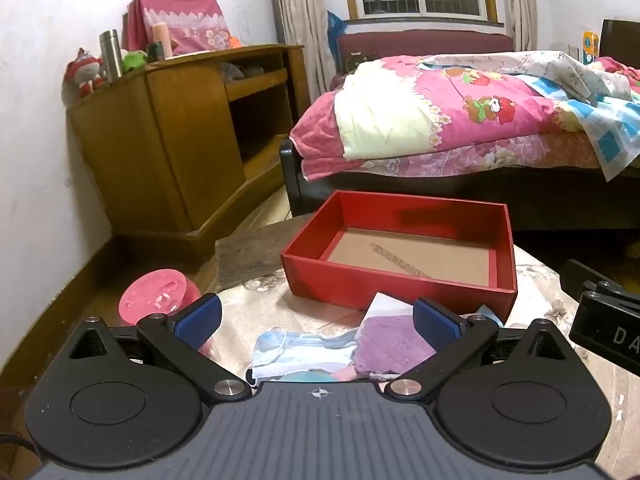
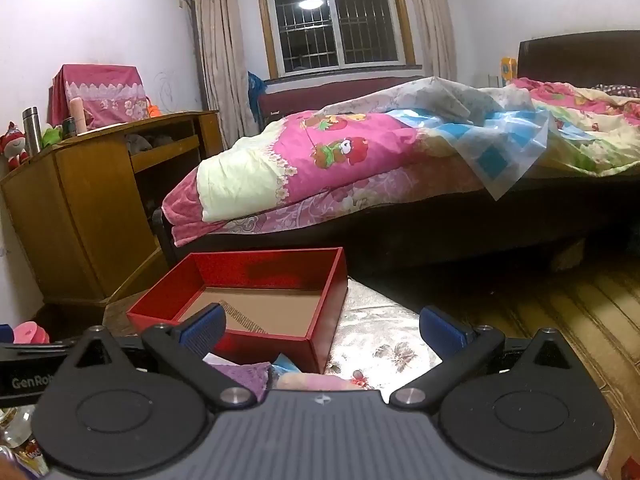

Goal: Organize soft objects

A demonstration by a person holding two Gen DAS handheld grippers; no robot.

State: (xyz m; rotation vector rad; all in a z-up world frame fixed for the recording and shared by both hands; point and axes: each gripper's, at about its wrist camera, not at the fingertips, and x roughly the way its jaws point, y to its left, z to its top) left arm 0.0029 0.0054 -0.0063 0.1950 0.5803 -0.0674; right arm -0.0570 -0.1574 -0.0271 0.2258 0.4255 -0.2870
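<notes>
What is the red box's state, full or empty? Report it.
Empty. The red box sits open-topped with its bare brown cardboard floor showing in both views; the purple cloth and face mask lie outside, in front of it.

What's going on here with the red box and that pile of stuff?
A person holds two grippers over a small table with a floral cover. Both the left gripper and the right gripper are open and hold nothing. The red box is empty. A purple cloth and a face mask lie in front of it.
</notes>
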